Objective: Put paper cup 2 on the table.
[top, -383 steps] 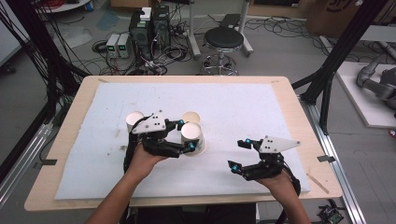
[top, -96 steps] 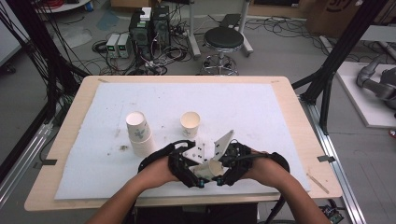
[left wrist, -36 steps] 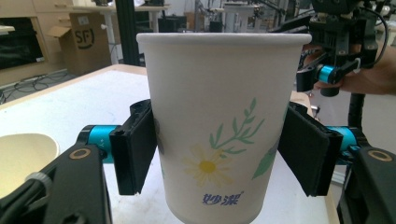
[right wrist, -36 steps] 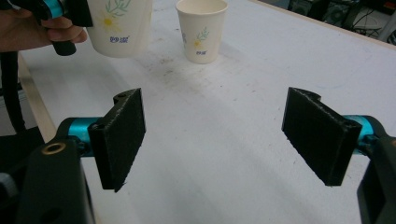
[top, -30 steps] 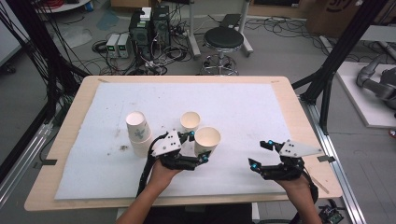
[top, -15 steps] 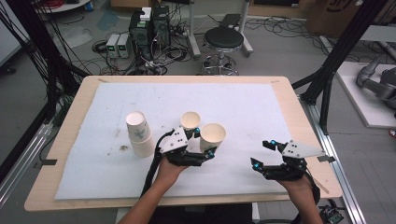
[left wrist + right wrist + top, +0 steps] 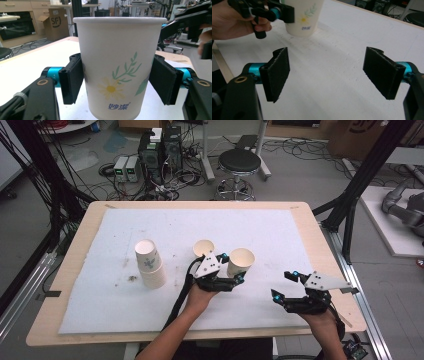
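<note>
As seen from the high view, my left gripper (image 7: 235,279) clasps a paper cup (image 7: 241,262) by its sides, upright, near the middle of the white mat (image 7: 100,305) that covers the wooden table (image 7: 80,230). A second, single cup (image 7: 203,248) stands just behind and to the left of it, and a stack of cups (image 7: 149,263) stands farther left, apart from both. My right gripper (image 7: 284,286) rests low over the mat's near right part, well apart from the held cup, with its jaws spread and nothing between them.

In the left gripper view, my two black pads (image 7: 72,78) press on either side of the paper cup (image 7: 117,67), which stands straight between them, printed with a daisy, green sprigs and blue lettering. Part of the other gripper shows at the upper right edge.

In the right gripper view, my own jaws stand wide apart over bare white mat (image 7: 332,75), gripping nothing. Beyond them, at the upper left, my left hand (image 7: 232,22) holds the left gripper (image 7: 287,11) clamped on the paper cup (image 7: 303,17), whose base looks to sit on or just over the mat; I cannot tell which.
</note>
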Action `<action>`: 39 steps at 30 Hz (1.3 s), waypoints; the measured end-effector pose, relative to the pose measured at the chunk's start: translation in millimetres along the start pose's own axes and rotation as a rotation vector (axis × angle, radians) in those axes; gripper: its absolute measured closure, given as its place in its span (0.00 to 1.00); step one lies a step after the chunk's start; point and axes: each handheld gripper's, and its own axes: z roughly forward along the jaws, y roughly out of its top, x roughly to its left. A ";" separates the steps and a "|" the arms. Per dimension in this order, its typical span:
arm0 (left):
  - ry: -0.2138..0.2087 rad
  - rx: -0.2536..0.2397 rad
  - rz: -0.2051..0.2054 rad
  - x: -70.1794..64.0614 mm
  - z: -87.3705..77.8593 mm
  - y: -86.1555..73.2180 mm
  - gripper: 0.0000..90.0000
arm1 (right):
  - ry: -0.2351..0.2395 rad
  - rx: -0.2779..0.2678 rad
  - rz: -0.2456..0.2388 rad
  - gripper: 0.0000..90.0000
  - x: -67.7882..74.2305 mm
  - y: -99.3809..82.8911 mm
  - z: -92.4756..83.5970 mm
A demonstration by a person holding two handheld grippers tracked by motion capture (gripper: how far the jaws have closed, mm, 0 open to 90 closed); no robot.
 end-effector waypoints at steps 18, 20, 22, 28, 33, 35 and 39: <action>0.087 0.111 -0.007 4.9 49.5 -19.7 0.36 | 0.014 -0.006 0.003 0.24 -1.2 -1.8 -2.7; 0.089 0.113 -0.010 5.7 50.9 -20.4 0.36 | 0.016 -0.005 0.004 0.24 -0.8 -1.8 -2.4; 0.104 0.119 -0.015 7.4 54.2 -20.6 0.36 | 0.017 -0.005 0.005 0.24 -0.7 -1.6 -2.1; 0.129 0.194 -0.005 6.8 63.9 -18.8 0.36 | 0.023 -0.004 -0.001 0.24 -0.1 -1.1 -1.1; 0.150 0.264 0.031 2.7 68.8 -17.8 0.36 | 0.025 -0.005 -0.002 0.24 0.3 -0.9 -1.9; 0.156 0.293 0.039 1.3 70.3 -17.7 0.36 | 0.025 -0.006 -0.001 0.24 0.4 -0.9 -2.2; 0.163 0.332 0.035 1.3 68.3 -17.8 0.36 | 0.024 -0.006 -0.006 0.24 0.8 -0.5 -3.6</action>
